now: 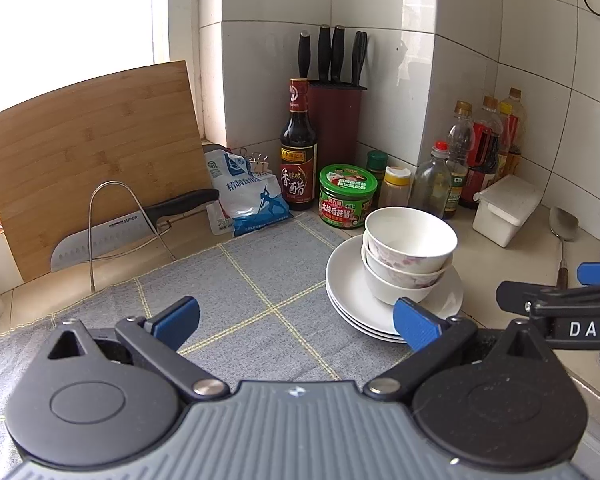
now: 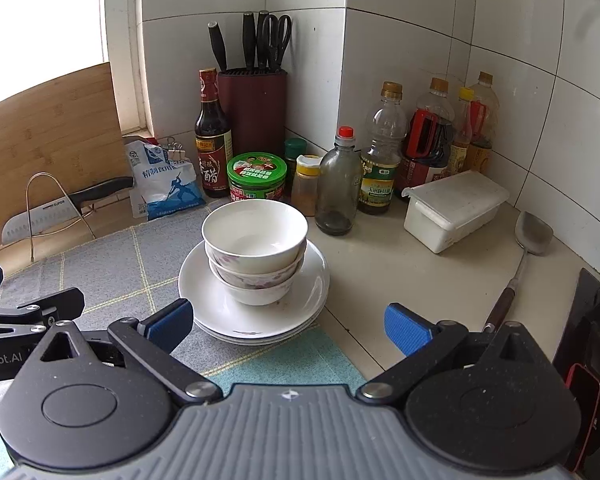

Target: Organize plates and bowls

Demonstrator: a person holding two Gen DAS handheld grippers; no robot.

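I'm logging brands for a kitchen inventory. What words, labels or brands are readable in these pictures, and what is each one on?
"SUPOR": blade of the knife in the wire rack.
"香醋": label of the dark vinegar bottle.
"大块香菇酱": side of the green-lidded jar.
"DAS": arm of the right gripper, cut off by the frame.
"Robot.AI": arm of the left gripper, also cut off.
Salt bag, oil bottle: print too small.

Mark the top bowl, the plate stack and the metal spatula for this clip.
top bowl (image 2: pixel 256 226): right wrist view, on its white inner wall.
plate stack (image 2: pixel 220 312): right wrist view, on the bare front rim of the top plate.
metal spatula (image 2: pixel 534 234): right wrist view, on its grey blade.
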